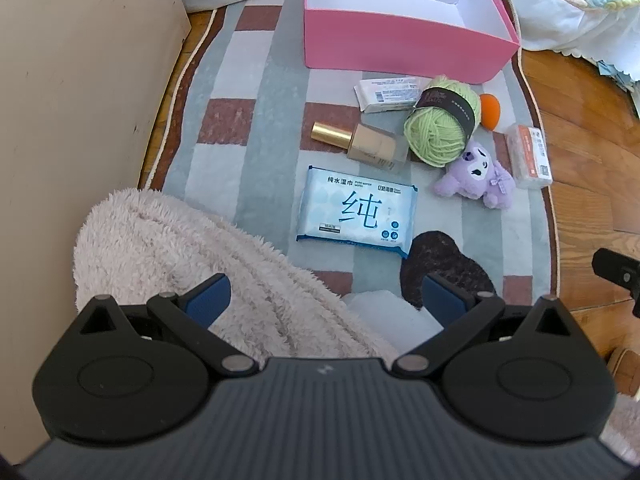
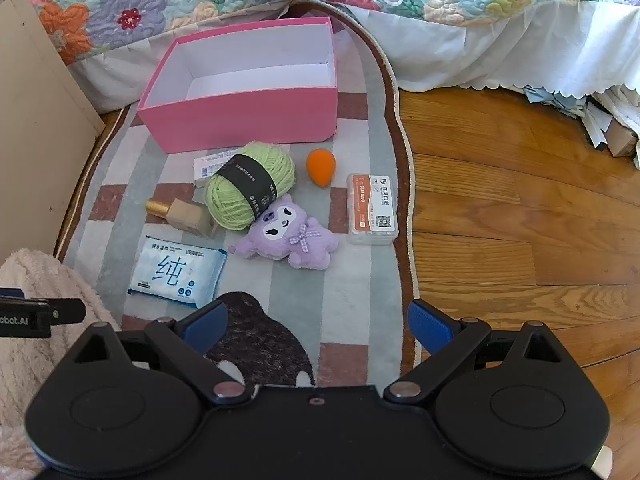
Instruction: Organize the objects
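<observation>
Sitting on a checked rug (image 2: 360, 280) is the whole pile of stuff, with both grippers hanging back at the bottom of their frames. Left gripper (image 1: 326, 300) has its jaws spread wide with nothing between them, and a fuzzy pinkish sleeve (image 1: 180, 256) fills the lower left of that view. Right gripper (image 2: 318, 326) is spread wide too, nothing in it, hovering over a dark patch of the rug.

Pink box (image 2: 248, 120) sits upper middle in the right view, open top, white inside, nothing visible in it. Just below it: green yarn (image 2: 250, 184) resting over a white packet (image 2: 210, 166), and an orange sponge (image 2: 320, 167) to the right of the yarn, apart from it. A gold-capped bottle (image 2: 180, 212) lies on its side left of the yarn, touching it. The purple plush (image 2: 292, 236) lies face up right under the yarn. A clear case (image 2: 372, 210) sits at the rug's right edge. The wipes pack (image 2: 178, 274) lies flat lower left, nearest the grippers.
</observation>
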Tool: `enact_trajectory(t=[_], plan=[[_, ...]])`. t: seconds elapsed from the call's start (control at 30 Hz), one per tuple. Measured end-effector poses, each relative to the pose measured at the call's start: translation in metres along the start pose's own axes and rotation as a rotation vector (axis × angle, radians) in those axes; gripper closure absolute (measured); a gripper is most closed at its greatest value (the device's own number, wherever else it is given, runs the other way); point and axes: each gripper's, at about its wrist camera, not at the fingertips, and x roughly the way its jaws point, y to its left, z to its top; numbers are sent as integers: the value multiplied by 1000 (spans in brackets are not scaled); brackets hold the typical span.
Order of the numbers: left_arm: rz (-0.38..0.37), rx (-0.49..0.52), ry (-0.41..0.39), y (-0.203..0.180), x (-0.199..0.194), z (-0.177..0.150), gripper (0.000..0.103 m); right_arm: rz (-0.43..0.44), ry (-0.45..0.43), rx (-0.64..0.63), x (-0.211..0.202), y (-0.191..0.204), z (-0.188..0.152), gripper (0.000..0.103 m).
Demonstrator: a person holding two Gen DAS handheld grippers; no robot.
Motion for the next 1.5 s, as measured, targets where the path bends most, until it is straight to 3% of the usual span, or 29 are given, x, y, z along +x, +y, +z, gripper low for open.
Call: enact_trajectory(t=[1.5], plan=[[13, -24, 13, 4, 3, -5, 0, -17, -25, -22, -3, 2, -3, 4]])
